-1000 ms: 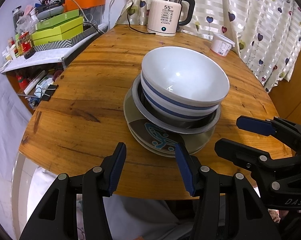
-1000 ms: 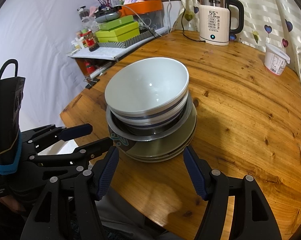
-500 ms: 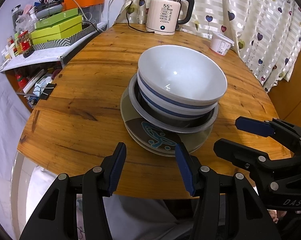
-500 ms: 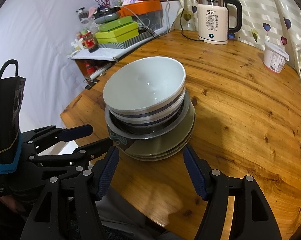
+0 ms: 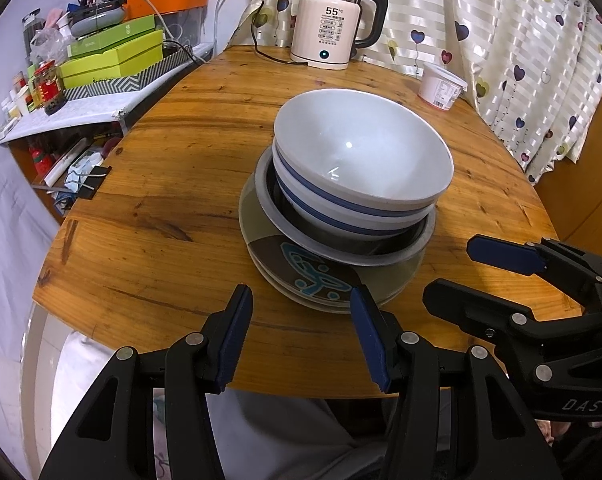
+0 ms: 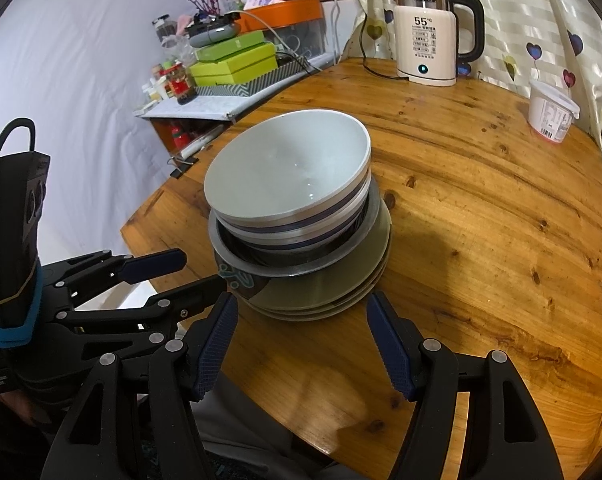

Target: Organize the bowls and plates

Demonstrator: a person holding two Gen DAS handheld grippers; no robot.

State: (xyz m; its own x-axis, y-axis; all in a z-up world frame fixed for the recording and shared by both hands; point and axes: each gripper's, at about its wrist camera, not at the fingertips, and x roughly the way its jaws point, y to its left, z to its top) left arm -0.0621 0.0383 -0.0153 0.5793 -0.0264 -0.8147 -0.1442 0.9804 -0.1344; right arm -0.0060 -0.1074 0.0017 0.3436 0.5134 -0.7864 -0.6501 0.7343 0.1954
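One stack stands near the front edge of the round wooden table [image 5: 189,184]. On top are white bowls with blue bands [image 5: 361,168] [image 6: 289,188], nested in a grey metal bowl [image 5: 381,252] [image 6: 365,232]. Below lie several olive plates with a blue pattern [image 5: 313,276] [image 6: 333,292]. My left gripper [image 5: 301,332] is open and empty, just in front of the stack's near rim; it also shows in the right wrist view [image 6: 189,272]. My right gripper [image 6: 301,340] is open and empty, in front of the stack and to the right of the left one; it also shows in the left wrist view [image 5: 457,272].
A cream electric kettle [image 5: 329,28] [image 6: 429,44] stands at the table's far edge, a white plastic tub [image 5: 441,88] [image 6: 551,114] to its right. A cluttered shelf with green boxes [image 5: 113,56] [image 6: 233,64] is at the left. A heart-print curtain [image 5: 521,40] hangs behind.
Both grippers have drawn back slightly from the stack and both stay open. The stack has not moved.
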